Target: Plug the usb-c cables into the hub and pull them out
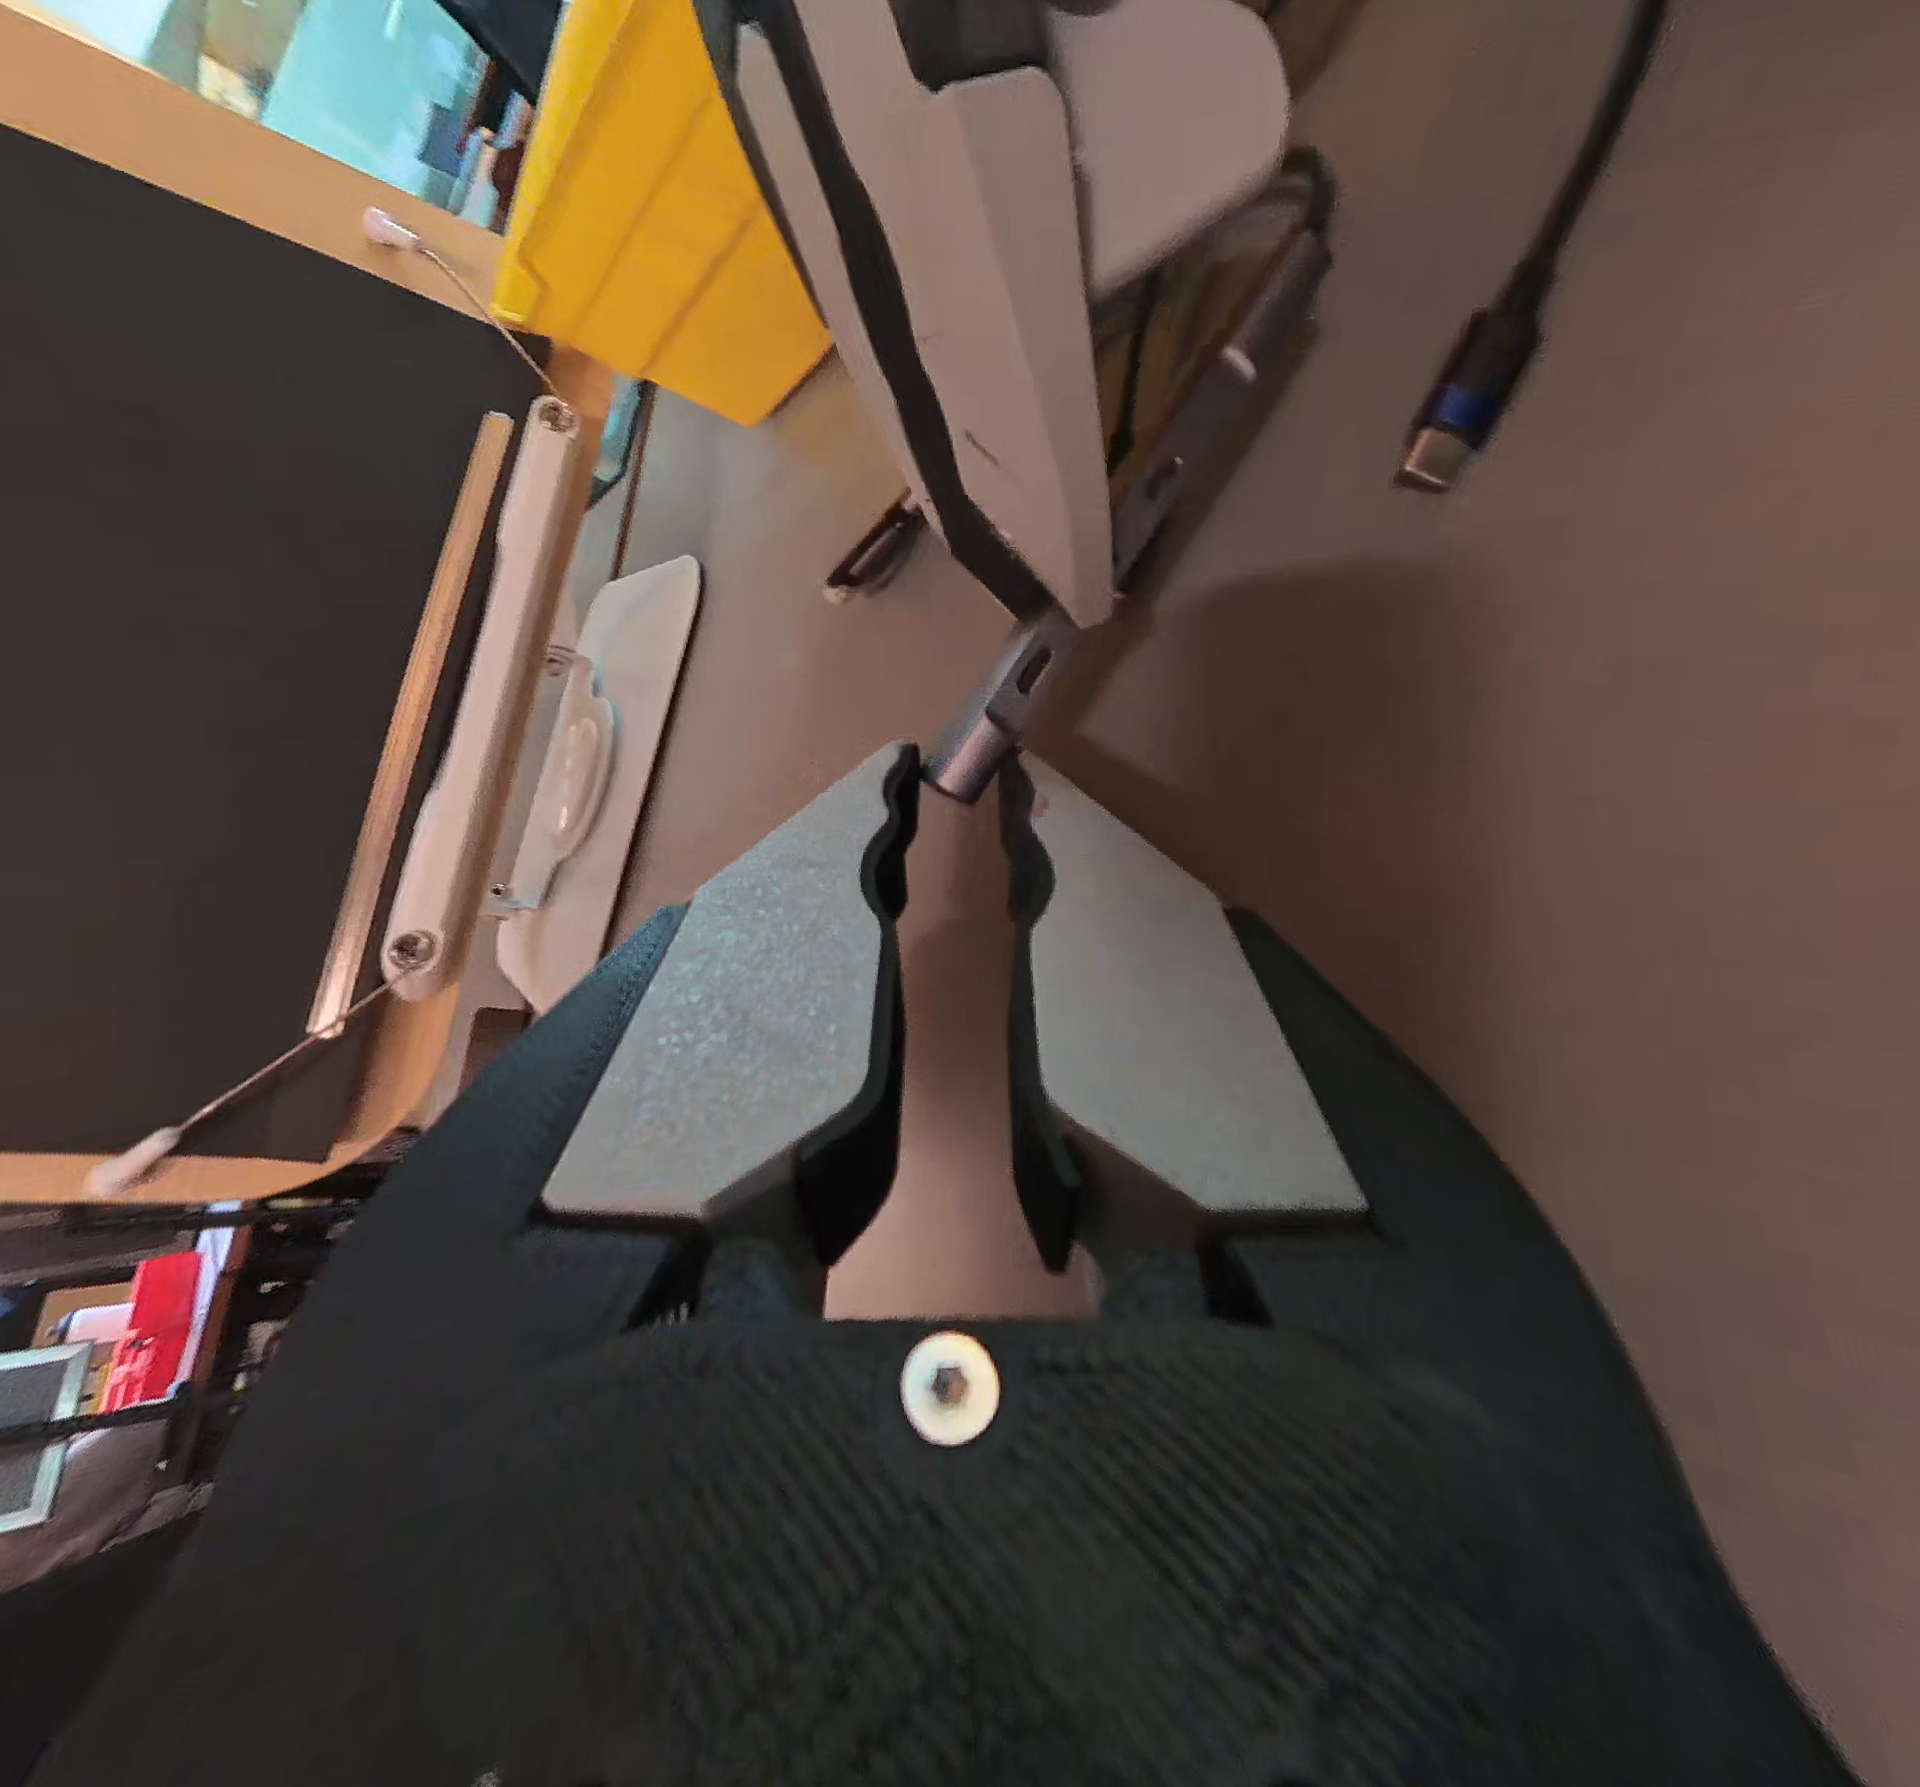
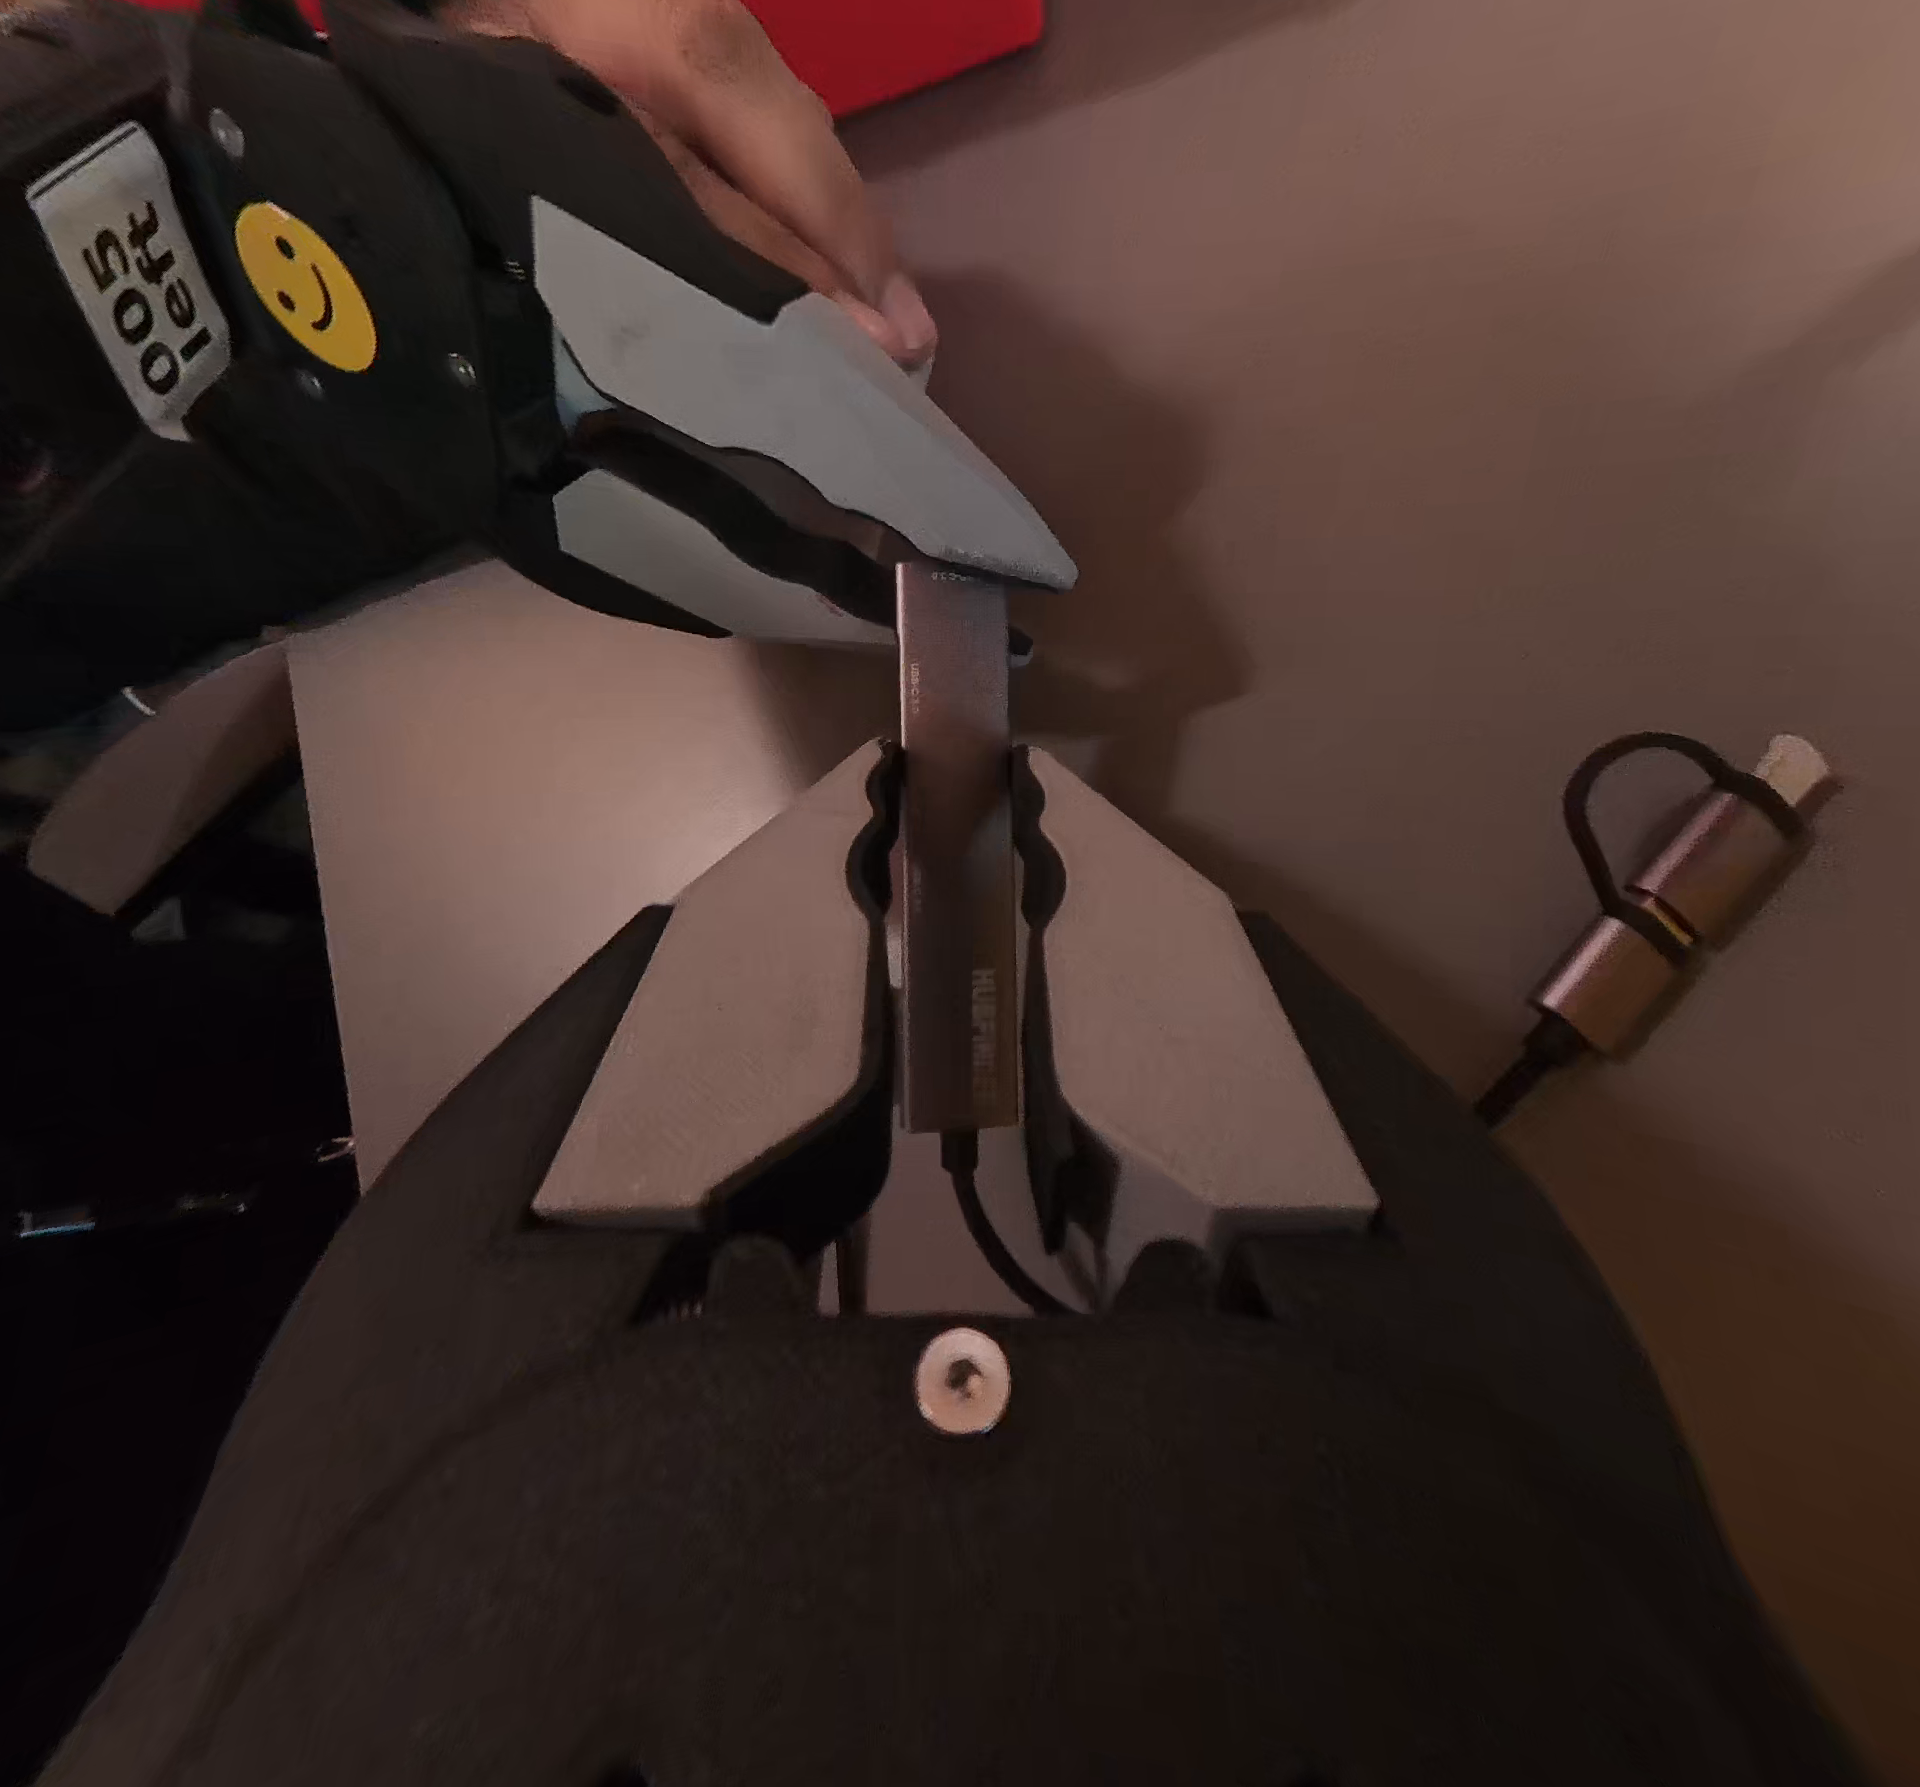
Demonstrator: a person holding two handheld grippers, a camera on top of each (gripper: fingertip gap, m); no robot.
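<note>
While both tools (image 2: 954, 761) (image 1: 961, 771) pinch (opposite ends), hub (image 2: 956, 698) bridges them.

The hub's (image 2: 958, 906) far end is hidden between the left gripper's fingers (image 2: 831, 449).

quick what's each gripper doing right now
Left gripper: shut on the far end of the grey USB-C hub.
Right gripper: shut on the hub's body.
</note>
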